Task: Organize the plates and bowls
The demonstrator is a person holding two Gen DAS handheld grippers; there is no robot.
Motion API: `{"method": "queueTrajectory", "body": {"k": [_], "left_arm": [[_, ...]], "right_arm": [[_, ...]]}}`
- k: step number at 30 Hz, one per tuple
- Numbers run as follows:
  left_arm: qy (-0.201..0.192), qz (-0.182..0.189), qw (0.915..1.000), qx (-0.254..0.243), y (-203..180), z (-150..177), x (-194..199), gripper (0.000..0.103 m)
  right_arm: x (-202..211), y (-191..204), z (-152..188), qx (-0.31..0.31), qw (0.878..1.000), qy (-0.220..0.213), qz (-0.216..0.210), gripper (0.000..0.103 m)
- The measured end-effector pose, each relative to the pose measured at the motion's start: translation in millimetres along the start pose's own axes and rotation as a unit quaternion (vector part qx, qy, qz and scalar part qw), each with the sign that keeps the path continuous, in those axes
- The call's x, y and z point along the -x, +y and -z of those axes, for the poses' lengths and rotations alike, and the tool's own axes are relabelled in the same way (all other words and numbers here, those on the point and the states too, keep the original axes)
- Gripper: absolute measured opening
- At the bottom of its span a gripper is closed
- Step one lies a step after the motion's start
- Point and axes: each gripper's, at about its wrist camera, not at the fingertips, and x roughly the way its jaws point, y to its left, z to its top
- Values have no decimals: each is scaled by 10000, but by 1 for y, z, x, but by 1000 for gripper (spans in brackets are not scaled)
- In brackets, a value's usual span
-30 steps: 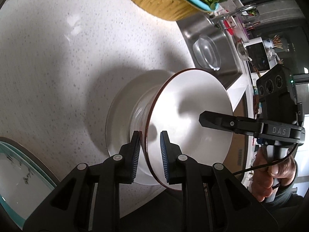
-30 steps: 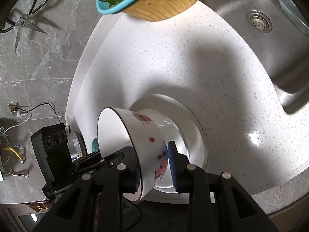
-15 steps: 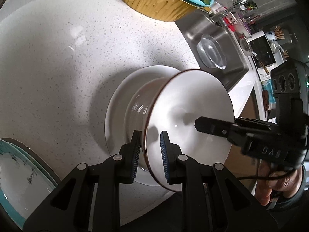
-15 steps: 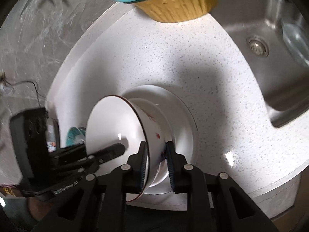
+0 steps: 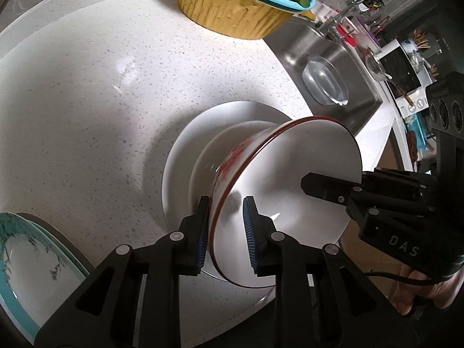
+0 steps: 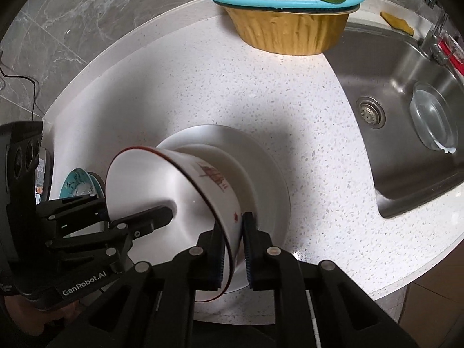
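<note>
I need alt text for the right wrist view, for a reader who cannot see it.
The right gripper clamps the rim of a tilted white bowl over stacked white dishes on a speckled counter; the left gripper reaches inside it. Behind stand a basket of greens and a sink.

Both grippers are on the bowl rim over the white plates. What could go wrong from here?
1. The left gripper straddles the rim of the red-rimmed bowl with a visible gap at its inner pad, so the right gripper may carry most of the load; the tilted bowl could pivot or slip.
2. Its base sits low in the stacked white plates; landing tilted could chip them.
</note>
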Motion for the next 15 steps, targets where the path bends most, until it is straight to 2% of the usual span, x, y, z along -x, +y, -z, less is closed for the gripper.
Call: {"method": "queueTrajectory", "body": {"k": [5,9,15], "left_arm": [[-114,36,9999,-45,1,-2,2,23],[-244,225,9994,59,5,-3,6,25],[-338,388,9983,265,12,-3,9,26]], "right_arm": [[-6,-13,-1,-431,9984,170,-321,12],[-13,-31,0,-891,9928,295,-742,11],[-13,-28,-1,-857,9933,306,-713,11]]}}
